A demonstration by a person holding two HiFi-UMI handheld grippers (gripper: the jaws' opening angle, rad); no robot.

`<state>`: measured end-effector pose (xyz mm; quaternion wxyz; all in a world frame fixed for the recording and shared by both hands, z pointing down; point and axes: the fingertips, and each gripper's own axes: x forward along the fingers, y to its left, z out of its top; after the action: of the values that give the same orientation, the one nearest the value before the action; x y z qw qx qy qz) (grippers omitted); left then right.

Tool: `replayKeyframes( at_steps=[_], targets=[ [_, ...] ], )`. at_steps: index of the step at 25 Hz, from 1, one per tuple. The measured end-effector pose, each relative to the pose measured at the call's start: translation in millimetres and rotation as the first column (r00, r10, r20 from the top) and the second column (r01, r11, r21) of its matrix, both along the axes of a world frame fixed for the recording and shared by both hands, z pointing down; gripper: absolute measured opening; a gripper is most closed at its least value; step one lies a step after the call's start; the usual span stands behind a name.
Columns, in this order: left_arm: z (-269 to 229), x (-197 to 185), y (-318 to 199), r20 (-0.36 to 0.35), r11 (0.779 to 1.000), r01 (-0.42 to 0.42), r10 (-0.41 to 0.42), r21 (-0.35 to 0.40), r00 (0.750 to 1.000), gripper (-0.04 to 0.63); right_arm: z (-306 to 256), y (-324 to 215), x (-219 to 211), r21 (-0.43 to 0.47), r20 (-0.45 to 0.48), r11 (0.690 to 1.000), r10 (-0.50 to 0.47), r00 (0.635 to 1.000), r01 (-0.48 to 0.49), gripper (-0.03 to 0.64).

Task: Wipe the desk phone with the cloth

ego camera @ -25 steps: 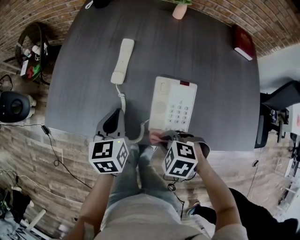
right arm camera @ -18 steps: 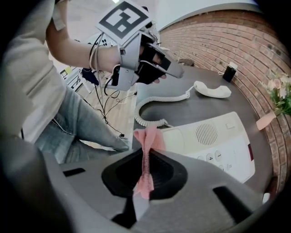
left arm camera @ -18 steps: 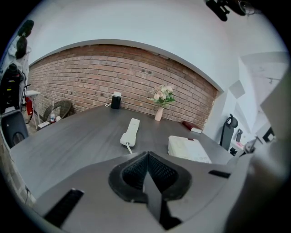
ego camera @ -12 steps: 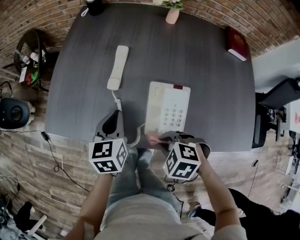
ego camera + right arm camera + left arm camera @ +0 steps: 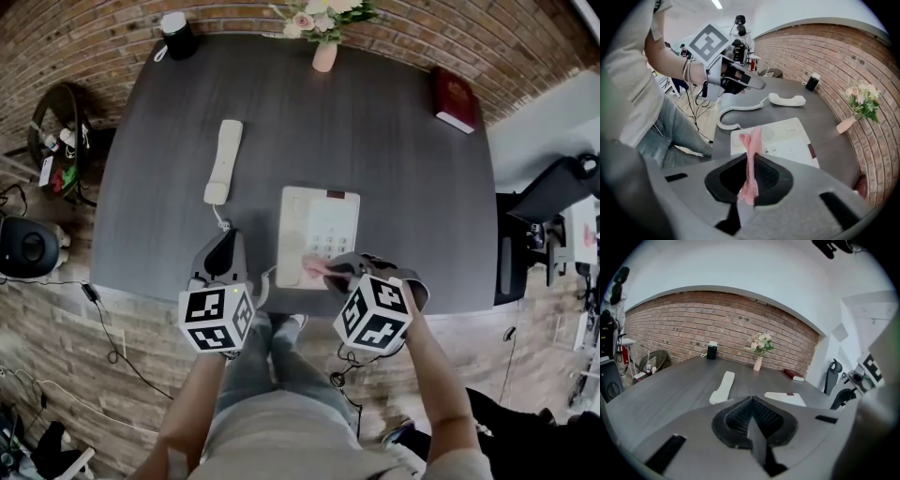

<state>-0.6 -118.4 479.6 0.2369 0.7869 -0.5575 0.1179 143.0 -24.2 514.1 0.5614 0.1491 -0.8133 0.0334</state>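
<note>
A white desk phone base point(image 5: 317, 235) lies near the front edge of the dark grey table point(image 5: 403, 159). Its handset point(image 5: 219, 161) rests off the cradle to the left, joined by a coiled cord point(image 5: 264, 277). My right gripper point(image 5: 330, 272) is shut on a pink cloth point(image 5: 314, 270), which hangs over the base's near edge. The same cloth point(image 5: 752, 154) stands pinched between the jaws above the phone base point(image 5: 783, 140) in the right gripper view. My left gripper point(image 5: 222, 251) is shut and holds nothing, by the table's front edge left of the base; handset point(image 5: 723, 386) lies ahead of it.
A pink vase of flowers point(image 5: 323, 47) and a black cup point(image 5: 175, 34) stand at the table's far edge. A red book point(image 5: 454, 98) lies at the far right. A black office chair point(image 5: 548, 202) is beside the table's right side. Cables and a bin point(image 5: 56, 122) sit on the floor left.
The head view has pulled back and tilted, so the table and phone appear smaller and lower. The right gripper with the cloth now sits over the base's near edge. The left gripper has stayed put.
</note>
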Motion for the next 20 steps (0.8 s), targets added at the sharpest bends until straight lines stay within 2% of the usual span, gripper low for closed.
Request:
replayKeyframes(
  at_steps=[8, 20],
  targets=[
    [-8.8, 16.3, -10.4, 0.006, 1.0, -0.001, 0.001, 0.01, 1.0, 0.003, -17.1, -40.1, 23.8, 0.085, -0.022, 0.996, -0.001, 1.0, 0.003, 0.021],
    [-9.3, 23.1, -32.2, -0.001, 0.998, 0.056, -0.056, 0.0, 0.998, 0.003, -24.6, -89.0, 41.6, 0.162, -0.067, 0.985, -0.049, 0.997, 0.059, 0.021]
  ],
)
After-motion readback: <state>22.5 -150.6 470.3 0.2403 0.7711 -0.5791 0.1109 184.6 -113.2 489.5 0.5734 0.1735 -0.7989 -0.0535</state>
